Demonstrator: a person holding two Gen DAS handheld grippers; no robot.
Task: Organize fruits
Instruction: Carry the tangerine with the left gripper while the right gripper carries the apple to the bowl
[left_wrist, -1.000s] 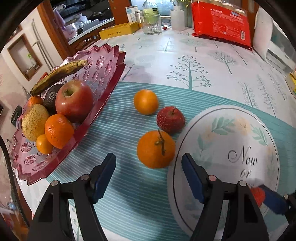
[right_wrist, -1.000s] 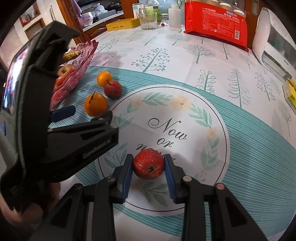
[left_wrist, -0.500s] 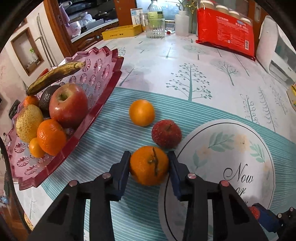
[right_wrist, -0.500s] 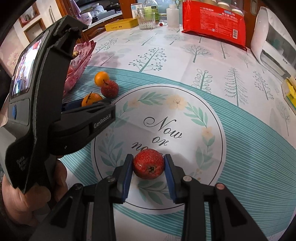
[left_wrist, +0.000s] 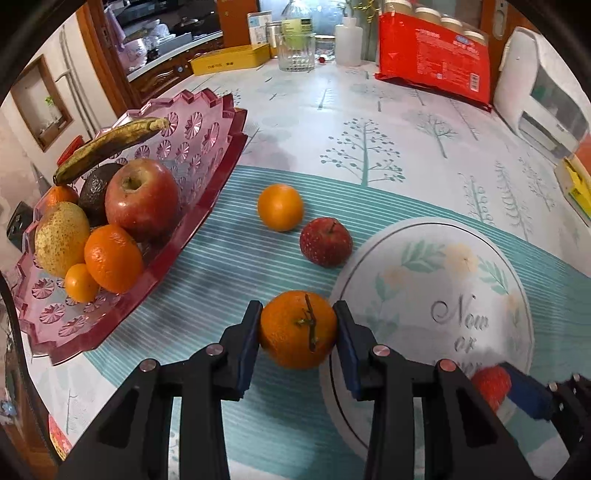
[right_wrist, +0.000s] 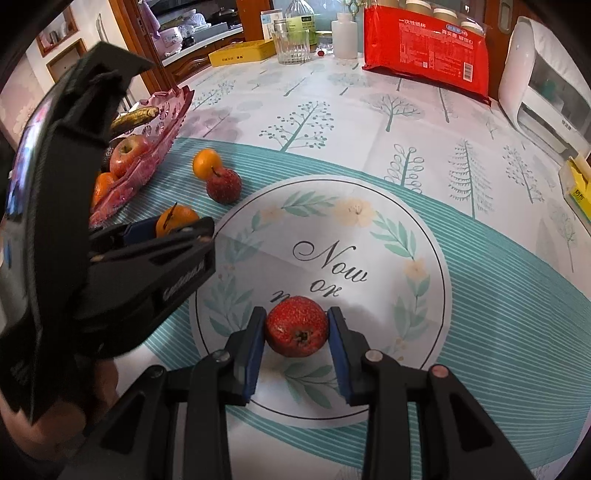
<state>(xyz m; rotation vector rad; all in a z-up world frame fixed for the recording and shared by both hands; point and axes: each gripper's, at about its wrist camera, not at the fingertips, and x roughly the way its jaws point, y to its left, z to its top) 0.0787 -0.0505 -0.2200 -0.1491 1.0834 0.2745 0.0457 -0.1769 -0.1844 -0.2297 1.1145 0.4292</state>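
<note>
On the tablecloth (left_wrist: 369, 110), the left gripper (left_wrist: 297, 328) pinches an orange (left_wrist: 297, 329); the right gripper (right_wrist: 296, 326) clamps a red fruit (right_wrist: 296, 326).

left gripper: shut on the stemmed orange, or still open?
Shut on it. The left gripper has just closed; both blue pads press the sides of the stemmed orange.

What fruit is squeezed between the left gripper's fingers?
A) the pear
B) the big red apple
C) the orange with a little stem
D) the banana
C: the left gripper has its blue fingers pressed on both sides of the orange with a stem, down on the striped cloth.
</note>
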